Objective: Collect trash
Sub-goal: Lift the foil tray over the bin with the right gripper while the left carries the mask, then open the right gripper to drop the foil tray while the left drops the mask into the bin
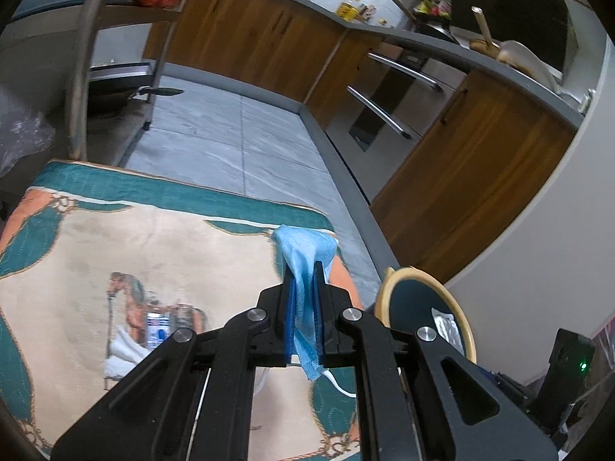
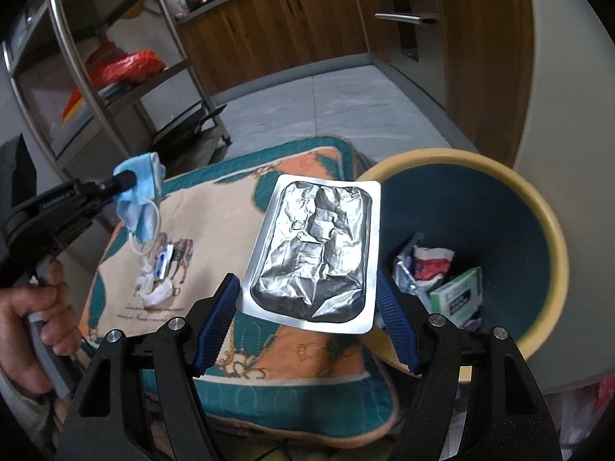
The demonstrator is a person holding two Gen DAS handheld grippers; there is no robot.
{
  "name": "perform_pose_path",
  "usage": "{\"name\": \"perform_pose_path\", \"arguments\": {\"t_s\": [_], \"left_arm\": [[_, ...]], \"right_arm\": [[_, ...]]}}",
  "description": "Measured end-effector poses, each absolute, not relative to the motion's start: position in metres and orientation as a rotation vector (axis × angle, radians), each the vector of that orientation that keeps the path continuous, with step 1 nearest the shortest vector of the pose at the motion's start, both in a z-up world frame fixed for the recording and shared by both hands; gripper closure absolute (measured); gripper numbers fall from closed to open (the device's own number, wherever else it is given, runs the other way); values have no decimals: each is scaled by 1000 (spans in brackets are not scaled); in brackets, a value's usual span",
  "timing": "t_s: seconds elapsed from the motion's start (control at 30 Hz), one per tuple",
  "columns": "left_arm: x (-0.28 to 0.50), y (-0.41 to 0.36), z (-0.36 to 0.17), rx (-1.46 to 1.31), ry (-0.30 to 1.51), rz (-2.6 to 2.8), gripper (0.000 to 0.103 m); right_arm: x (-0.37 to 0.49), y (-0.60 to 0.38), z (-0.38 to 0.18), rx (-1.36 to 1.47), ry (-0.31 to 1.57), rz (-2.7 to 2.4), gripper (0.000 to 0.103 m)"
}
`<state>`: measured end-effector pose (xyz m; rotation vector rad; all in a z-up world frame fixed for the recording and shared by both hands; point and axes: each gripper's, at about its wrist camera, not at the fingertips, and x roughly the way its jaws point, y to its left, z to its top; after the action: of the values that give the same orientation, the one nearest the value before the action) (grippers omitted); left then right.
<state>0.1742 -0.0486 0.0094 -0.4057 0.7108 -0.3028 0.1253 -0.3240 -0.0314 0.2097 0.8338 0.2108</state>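
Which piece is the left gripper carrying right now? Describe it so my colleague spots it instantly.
Start at the horse-print cushion beside the yellow-rimmed bin. Above its far left corner, the left gripper is shut on a crumpled blue face mask with a white ear loop dangling. It is the only blue fabric item; the trash lying on the cushion is white tissue and a small wrapper.
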Motion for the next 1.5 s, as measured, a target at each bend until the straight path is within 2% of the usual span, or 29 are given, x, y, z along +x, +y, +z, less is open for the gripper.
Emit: {"name": "perform_pose_path", "arguments": {"t_s": [0.47,0.77,1.07,1.13,1.23,1.3,1.33,1.5], "left_arm": [[180,-135,5,-340,756,-463,96],[193,-214,-12,-228,839,-577,96],[203,-260,-36,-108,897,-636,96],[206,-262,-42,-109,917,-646,91],[208,-262,-46,-132,932,-656,76],[207,-261,-45,-151,927,-664,55],[206,-261,-43,-157,921,-665,51],[206,-251,-37,-188,898,-656,48]], "right_arm": [[103,-384,-33,242,798,81,31],[98,-413,-43,282,807,19,31],[105,-418,-50,287,832,7,31],[109,-417,-52,289,844,5,31],[114,-417,-55,287,860,2,30],[118,-416,-57,285,870,0,30],[119,-415,-59,285,876,-1,30],[121,-412,-59,300,874,17,30]]}}
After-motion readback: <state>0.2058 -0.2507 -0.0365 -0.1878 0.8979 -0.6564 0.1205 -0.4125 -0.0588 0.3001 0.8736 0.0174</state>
